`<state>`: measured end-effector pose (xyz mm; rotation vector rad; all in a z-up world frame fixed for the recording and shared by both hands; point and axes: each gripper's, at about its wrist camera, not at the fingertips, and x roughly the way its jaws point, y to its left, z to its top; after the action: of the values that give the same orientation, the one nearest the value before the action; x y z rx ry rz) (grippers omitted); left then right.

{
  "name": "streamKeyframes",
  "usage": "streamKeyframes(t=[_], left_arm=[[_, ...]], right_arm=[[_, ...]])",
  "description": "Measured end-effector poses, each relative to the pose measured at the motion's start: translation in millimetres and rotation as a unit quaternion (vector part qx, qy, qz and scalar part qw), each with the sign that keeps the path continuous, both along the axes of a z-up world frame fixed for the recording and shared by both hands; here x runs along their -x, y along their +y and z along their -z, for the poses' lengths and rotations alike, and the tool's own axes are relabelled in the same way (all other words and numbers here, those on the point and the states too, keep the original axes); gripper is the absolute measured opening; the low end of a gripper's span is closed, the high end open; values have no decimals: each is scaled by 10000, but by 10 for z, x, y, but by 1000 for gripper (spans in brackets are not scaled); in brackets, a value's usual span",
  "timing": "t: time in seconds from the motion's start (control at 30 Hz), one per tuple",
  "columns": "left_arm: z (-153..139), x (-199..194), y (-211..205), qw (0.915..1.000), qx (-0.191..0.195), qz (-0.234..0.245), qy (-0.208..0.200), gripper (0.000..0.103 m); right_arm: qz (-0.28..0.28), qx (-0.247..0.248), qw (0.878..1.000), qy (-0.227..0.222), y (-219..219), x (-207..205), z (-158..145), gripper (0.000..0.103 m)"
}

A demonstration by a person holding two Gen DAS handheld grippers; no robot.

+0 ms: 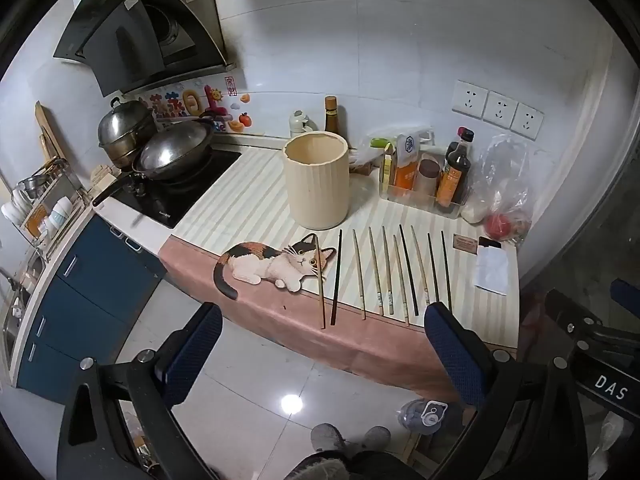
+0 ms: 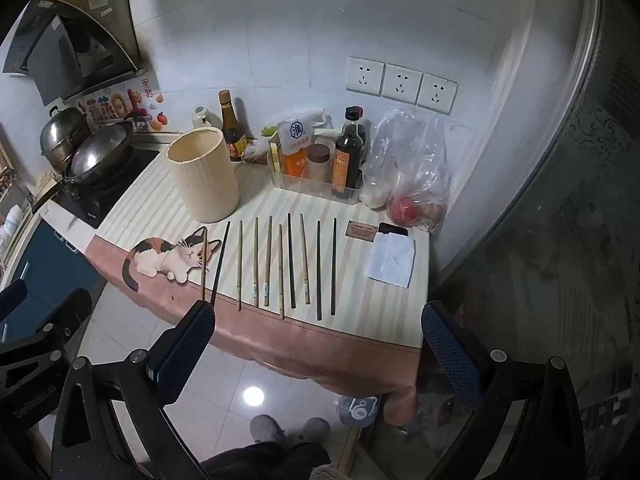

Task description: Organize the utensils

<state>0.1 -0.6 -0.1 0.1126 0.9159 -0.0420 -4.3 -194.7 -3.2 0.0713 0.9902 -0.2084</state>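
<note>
Striped mat [image 1: 248,200]: condiment tray [image 1: 420,196] behind chopsticks [image 1: 384,272]

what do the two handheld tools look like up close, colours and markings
Both the left tool and right tool have black angular frames with silver round bolts and dark blue, dimpled-texture pads on the fingers. White letters "DAS" mark the right tool's body in the left wrist view.

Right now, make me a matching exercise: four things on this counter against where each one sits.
Things:
1. holder
2. wok
3. paper
4. tomato

Places:
A. in a plastic bag by the wall
B. on the stove
C. right of the chopsticks, near the front edge
D. upright behind the chopsticks, above the cat print

Pairs: 1-D, 2-B, 3-C, 4-A
</note>
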Motion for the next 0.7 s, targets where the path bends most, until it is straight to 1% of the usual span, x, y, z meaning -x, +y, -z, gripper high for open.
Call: streamKeyframes(t=[0.03, 0.2, 0.27, 0.3, 0.43, 0.5, 0.7], left_arm=[[-1, 3, 8, 10000, 65, 24, -25, 103], [-14, 19, 8, 10000, 90, 27, -1, 103], [-32, 38, -71, 10000, 92, 32, 17, 103], [-19, 36, -82, 10000, 92, 26, 24, 103], [-9, 38, -59, 9999, 104, 36, 31, 103], [-9, 41, -52, 9999, 117, 40, 43, 103], [9, 22, -23, 9999, 127, 44, 57, 103]], right_arm=[[-9, -3, 10000, 7, 3, 0, 1, 103], [-59, -14, 10000, 16, 1, -1, -6, 103], [-83, -12, 10000, 33, -18, -2, 1, 103], [42, -58, 10000, -22, -115, 42, 2, 103], [49, -32, 10000, 21, -68, 33, -26, 103], [52, -31, 10000, 22, -73, -13, 21, 103], [40, -12, 10000, 20, -49, -4, 13, 103]])
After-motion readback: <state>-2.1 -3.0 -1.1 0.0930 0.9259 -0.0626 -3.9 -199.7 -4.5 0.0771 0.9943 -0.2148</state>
